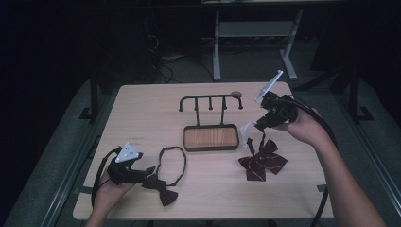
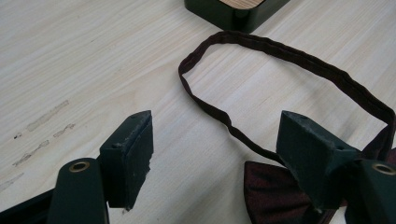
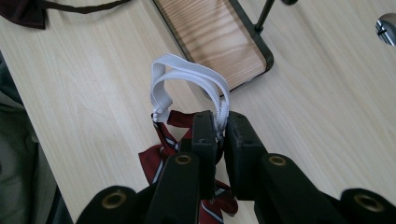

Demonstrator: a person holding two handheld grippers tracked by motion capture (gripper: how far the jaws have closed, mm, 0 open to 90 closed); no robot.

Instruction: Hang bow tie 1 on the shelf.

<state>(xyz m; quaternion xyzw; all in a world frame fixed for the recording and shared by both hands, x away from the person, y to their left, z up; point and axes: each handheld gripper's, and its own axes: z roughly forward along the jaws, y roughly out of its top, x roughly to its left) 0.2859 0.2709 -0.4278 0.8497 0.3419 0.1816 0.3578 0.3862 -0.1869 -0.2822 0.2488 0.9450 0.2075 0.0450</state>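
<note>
- The right gripper (image 3: 219, 128) has its fingers (image 3: 204, 140) closed on the white elastic neck strap (image 3: 187, 74) of the dark red striped fabric bow tie (image 1: 261, 161)
- The white strap loops upward out of the closed fingers; in the right gripper view the striped bow hangs below and behind them
- In the high view the right gripper (image 1: 257, 125) sits above the counter, to the right of the rack; the striped bow lies below it, its lower folds on or just above the light wooden counter (image 1: 142, 104), contact not discernible
- The left gripper (image 2: 215, 154) has its fingers (image 2: 130, 154) spread apart, gripping nothing
- The plain dark maroon fabric bow tie (image 2: 275, 196) lies flat on the counter at the right-hand finger of the left gripper; its thin dark neck band (image 2: 280, 53) forms an open loop beyond the fingers
- The black metal hook rack with wooden tray base (image 1: 211, 137) stands upright at the counter centre, between the two bow ties and apart from both
</note>
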